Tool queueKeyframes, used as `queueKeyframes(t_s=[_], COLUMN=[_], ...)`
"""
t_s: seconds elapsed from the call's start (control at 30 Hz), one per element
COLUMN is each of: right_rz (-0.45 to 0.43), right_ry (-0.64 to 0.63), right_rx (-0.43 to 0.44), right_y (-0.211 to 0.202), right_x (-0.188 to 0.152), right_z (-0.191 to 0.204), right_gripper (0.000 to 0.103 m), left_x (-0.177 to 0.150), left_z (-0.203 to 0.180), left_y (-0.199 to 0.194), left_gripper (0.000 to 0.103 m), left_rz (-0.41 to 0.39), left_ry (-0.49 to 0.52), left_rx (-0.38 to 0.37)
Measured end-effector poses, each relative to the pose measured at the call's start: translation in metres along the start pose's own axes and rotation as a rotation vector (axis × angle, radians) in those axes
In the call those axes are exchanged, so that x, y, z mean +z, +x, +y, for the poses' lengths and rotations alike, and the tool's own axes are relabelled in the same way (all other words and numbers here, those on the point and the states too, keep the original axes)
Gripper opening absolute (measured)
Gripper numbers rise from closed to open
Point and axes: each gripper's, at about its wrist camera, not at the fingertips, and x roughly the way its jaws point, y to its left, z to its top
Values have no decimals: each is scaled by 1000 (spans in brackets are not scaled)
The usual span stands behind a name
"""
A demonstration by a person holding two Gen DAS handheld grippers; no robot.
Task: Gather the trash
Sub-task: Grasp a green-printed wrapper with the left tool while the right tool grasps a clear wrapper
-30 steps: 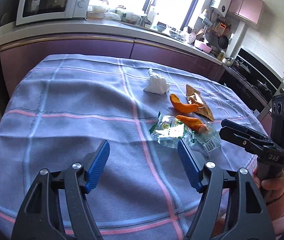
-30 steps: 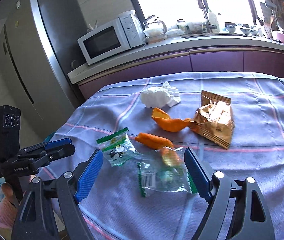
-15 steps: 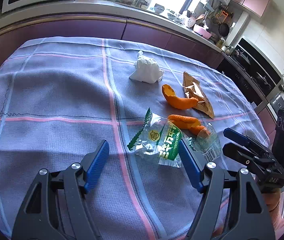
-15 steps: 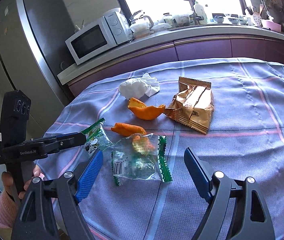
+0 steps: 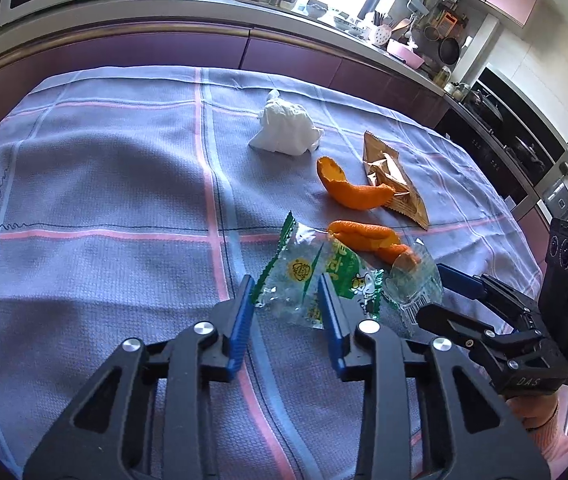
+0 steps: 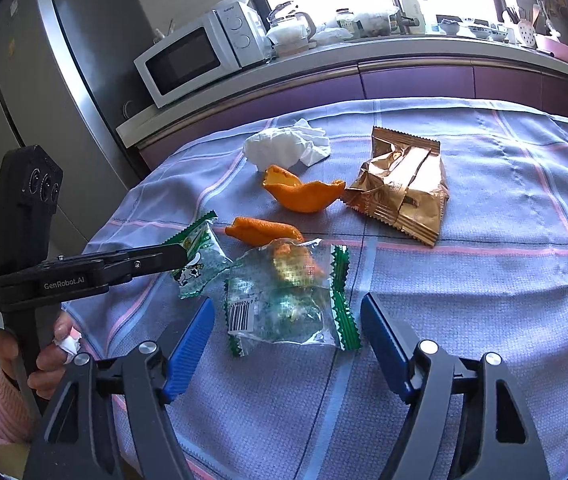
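Trash lies on the checked cloth: a small green-and-clear wrapper (image 5: 308,280) (image 6: 197,262), a larger clear wrapper with a barcode (image 6: 290,300) (image 5: 412,284), two orange peels (image 6: 304,194) (image 6: 261,230), a gold foil bag (image 6: 402,188) (image 5: 392,176) and a crumpled white tissue (image 6: 284,146) (image 5: 286,132). My left gripper (image 5: 286,300) is half closed, its fingers on either side of the near edge of the small green wrapper. My right gripper (image 6: 288,328) is open, its fingers either side of the barcode wrapper's near edge.
The table (image 5: 83,184) is covered by a blue-grey cloth with pink lines. Behind it runs a purple kitchen counter (image 6: 424,76) with a microwave (image 6: 199,56) and dishes. A fridge (image 6: 63,52) stands at the left. An oven (image 5: 516,152) is at the right.
Both grippers moved forward and down toward the wrappers. My left gripper's fingers narrowed from wide open to around the small green wrapper. My right gripper stayed open.
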Motion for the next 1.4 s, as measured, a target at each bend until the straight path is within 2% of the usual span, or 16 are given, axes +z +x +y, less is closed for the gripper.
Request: queueKeyframes(t_s=[0.1,0.17,0.3,0.6,0.63,0.67,0.7,0.77,0.83,1.0,1.1,1.17,1.4], right_rz=[1,1,9,-27,-32,-36,-38,-41,-41,-35,-29,-28,-31], right_ry=[-15,-25,-34,-14,-16,-15,-12,-8,-8,-25,-45,-51,-59], right_rx=[-20,-30,-20,10,8,9,11,14,18,30,34,40,49], right_y=[1,1,3,-9,-10,-11,-12,-13,-11,-7,-3,-1,0], right_x=[-1,-2,-3,-3,-3,-2,-2,-2,-1,0,0,1,2], right_z=[3,4,5,1,2,1,0,-1,-1,5,11,15,19], right_gripper=[62,60,32,30,30,30,30,29,29,29,29,29,29], left_x=[-2,-4,-7,-12,-12,-12,-13,-14,-14,-10,-9,-10,-14], left_z=[-1,-1,-1,6,7,7,8,8,7,5,3,0,5], left_y=[-1,-3,-8,-17,-17,-17,-16,-17,-15,-6,-1,2,-5], left_gripper=[21,19,18,14,17,26,31,50,54,54,36,19,11], left_rz=[-4,-9,-22,-27,-25,-19,-15,-12,-5,9,23,27,1], left_ry=[1,1,0,-15,-20,-22,-24,-22,-22,-29,-35,-34,-44], left_rx=[2,0,-12,-30,-37,-50,-60,-69,-80,-111,-133,-123,-104])
